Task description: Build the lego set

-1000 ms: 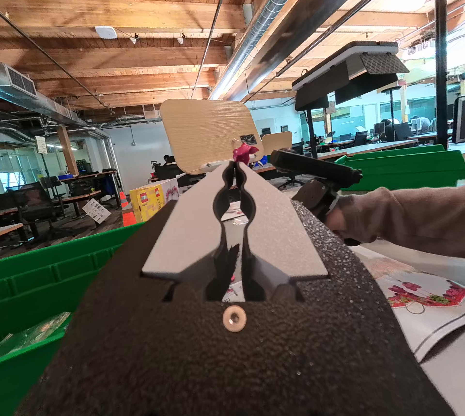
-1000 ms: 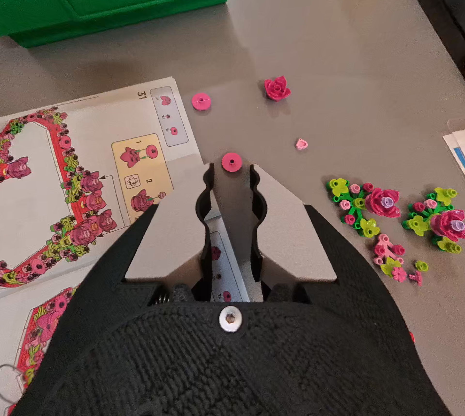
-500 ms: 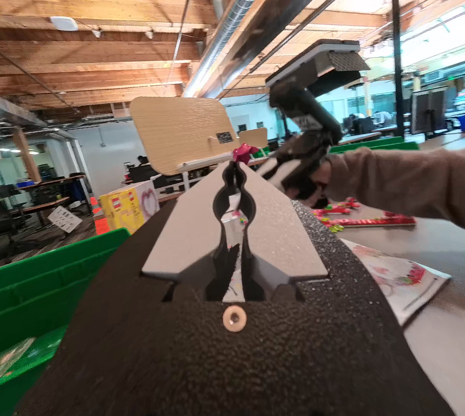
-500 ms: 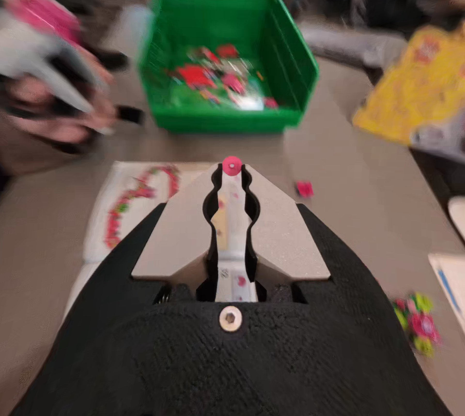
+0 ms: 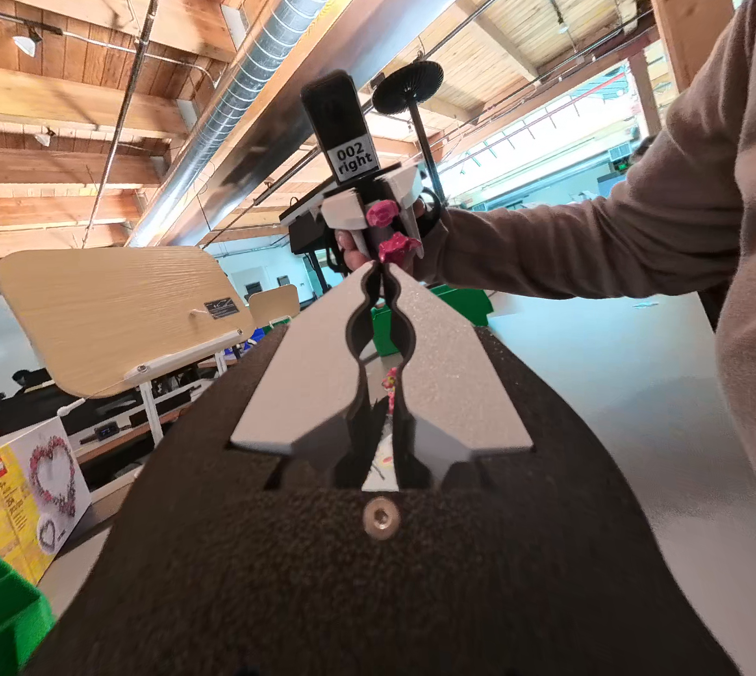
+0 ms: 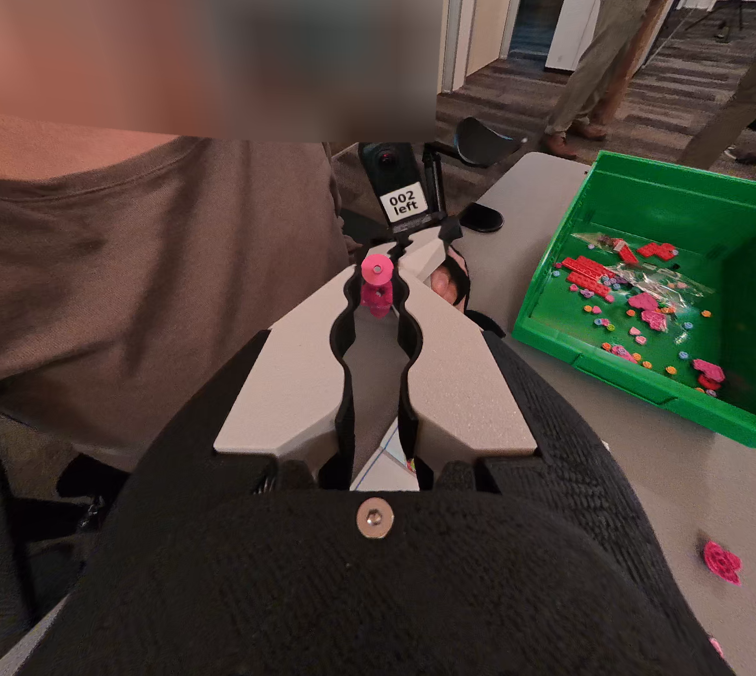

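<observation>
Left gripper: clenched at the tips on a dark magenta flower piece, raised off the table, tilted up toward the ceiling beams. Facing it tip to tip, right gripper pinching a pink round piece just above the flower; whether the two pieces touch, cannot tell. Sleeve entering from the right; yellow lego box far left on the grey table. Right wrist view: right gripper closed on the pink round piece, hole facing the camera; magenta flower piece directly behind and below it, held by the left gripper. Green bin to the right with loose red, pink and small coloured parts plus a clear bag; one magenta flower lying on the table at lower right. Instruction page corner visible between the fingers.
</observation>
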Available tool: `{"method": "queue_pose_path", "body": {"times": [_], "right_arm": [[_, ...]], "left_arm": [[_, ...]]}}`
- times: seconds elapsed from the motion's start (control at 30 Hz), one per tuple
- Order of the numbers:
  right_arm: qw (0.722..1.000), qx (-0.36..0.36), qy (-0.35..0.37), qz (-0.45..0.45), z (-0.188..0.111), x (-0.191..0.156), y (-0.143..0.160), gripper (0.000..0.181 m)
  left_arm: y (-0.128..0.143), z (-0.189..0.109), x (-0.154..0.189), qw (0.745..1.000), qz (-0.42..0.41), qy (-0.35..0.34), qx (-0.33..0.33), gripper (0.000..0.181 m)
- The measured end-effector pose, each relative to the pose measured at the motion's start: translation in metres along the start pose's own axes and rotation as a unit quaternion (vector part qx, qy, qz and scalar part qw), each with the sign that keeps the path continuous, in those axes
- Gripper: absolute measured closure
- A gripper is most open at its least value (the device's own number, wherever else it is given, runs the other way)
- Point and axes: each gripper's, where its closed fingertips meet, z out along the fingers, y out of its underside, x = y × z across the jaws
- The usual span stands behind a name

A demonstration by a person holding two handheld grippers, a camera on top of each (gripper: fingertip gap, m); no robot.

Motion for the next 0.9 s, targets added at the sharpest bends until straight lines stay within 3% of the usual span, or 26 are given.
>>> {"method": "queue_pose_path", "body": {"times": [0.2,0.37,0.6,0.9], "right_arm": [[0.999,-0.042,0.0,-0.001,0.002,-0.008,-0.014,0.168],[0.994,-0.103,0.027,-0.001,0.0,-0.015,-0.03,0.168],[0.983,-0.169,0.074,-0.02,0.005,-0.035,-0.046,0.168],[0.977,-0.188,0.104,0.001,0.023,-0.079,-0.071,0.168]], "left_arm": [[-0.017,0.004,-0.002,0.999,0.026,-0.008,0.019,0.181],[-0.042,0.013,-0.003,0.993,0.106,-0.042,0.009,0.181],[-0.073,0.01,0.02,0.978,0.2,-0.058,0.013,0.181],[-0.119,0.004,0.049,0.965,0.246,-0.071,0.057,0.181]]}}
